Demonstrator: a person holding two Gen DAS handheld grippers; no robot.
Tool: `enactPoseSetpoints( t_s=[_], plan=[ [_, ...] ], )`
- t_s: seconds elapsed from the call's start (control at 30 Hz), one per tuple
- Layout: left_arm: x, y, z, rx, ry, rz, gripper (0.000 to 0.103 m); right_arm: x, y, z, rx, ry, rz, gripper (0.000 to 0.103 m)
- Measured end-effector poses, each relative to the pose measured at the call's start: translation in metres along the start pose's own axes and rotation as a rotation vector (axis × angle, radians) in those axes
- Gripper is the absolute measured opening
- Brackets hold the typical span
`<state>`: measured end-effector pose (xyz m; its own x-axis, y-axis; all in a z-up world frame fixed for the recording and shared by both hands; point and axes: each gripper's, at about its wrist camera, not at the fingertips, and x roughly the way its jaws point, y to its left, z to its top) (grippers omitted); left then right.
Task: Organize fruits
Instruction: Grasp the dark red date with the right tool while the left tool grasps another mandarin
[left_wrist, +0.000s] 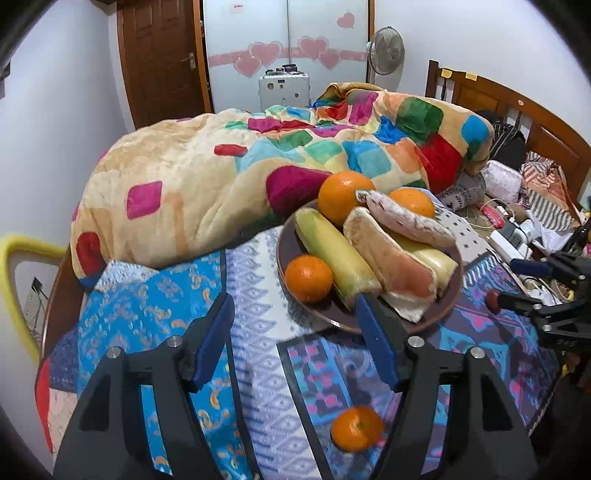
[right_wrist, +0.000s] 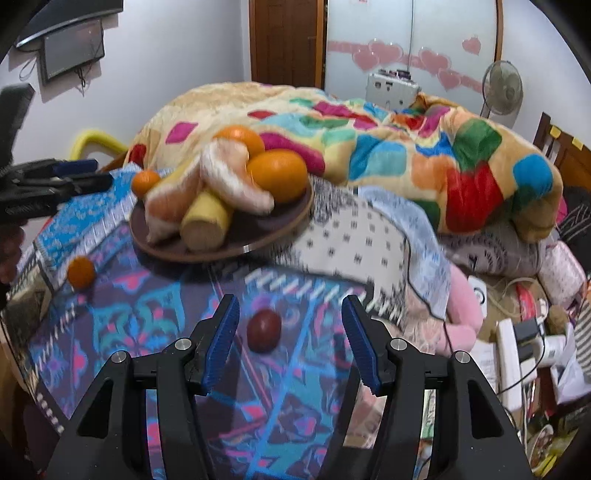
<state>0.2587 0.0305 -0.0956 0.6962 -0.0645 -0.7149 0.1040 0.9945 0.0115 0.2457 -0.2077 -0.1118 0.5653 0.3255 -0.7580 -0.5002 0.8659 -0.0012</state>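
Observation:
A brown plate (left_wrist: 295, 236) on the patterned cloth holds oranges (left_wrist: 343, 195), corn cobs (left_wrist: 332, 254) and pale plush fruit pieces (left_wrist: 391, 254). My left gripper (left_wrist: 295, 314) is open and empty, just in front of the plate. A small loose orange (left_wrist: 356, 428) lies on the cloth below its right finger. In the right wrist view the plate (right_wrist: 255, 229) is ahead on the left. My right gripper (right_wrist: 290, 317) is open, with a dark red round fruit (right_wrist: 264, 330) on the cloth between its fingers. The loose orange (right_wrist: 81, 271) lies at the left.
A colourful blanket (left_wrist: 258, 166) is heaped behind the plate. Cables, a power strip (right_wrist: 509, 354) and clutter lie to the right. A pink plush (right_wrist: 461, 314) lies by the cloth's right edge. The left gripper shows at the left of the right wrist view (right_wrist: 55, 181).

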Motion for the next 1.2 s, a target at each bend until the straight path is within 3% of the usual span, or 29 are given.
enactPoseSetpoints(
  t_s=[0.17,0.4,0.9,1.13,1.2],
  plan=[
    [0.000,-0.001,-0.015,0.013,0.013,0.001,0.070,0.008,0.000,-0.005,0.006,0.025,0.018,0.052],
    [0.006,-0.002,-0.030,0.005,0.050,-0.014,0.070,0.010,0.015,-0.003,-0.038,0.034,0.053,0.019],
    [-0.016,-0.020,-0.059,0.015,0.084,-0.065,0.070,-0.026,0.033,-0.003,-0.045,-0.042,0.073,0.019],
    [-0.008,-0.027,-0.071,0.016,0.129,-0.131,0.034,-0.024,0.031,-0.006,-0.034,-0.037,0.073,0.019],
    [-0.009,-0.029,-0.070,0.027,0.118,-0.121,0.034,-0.022,0.030,-0.006,-0.027,-0.038,0.076,0.019]
  ],
)
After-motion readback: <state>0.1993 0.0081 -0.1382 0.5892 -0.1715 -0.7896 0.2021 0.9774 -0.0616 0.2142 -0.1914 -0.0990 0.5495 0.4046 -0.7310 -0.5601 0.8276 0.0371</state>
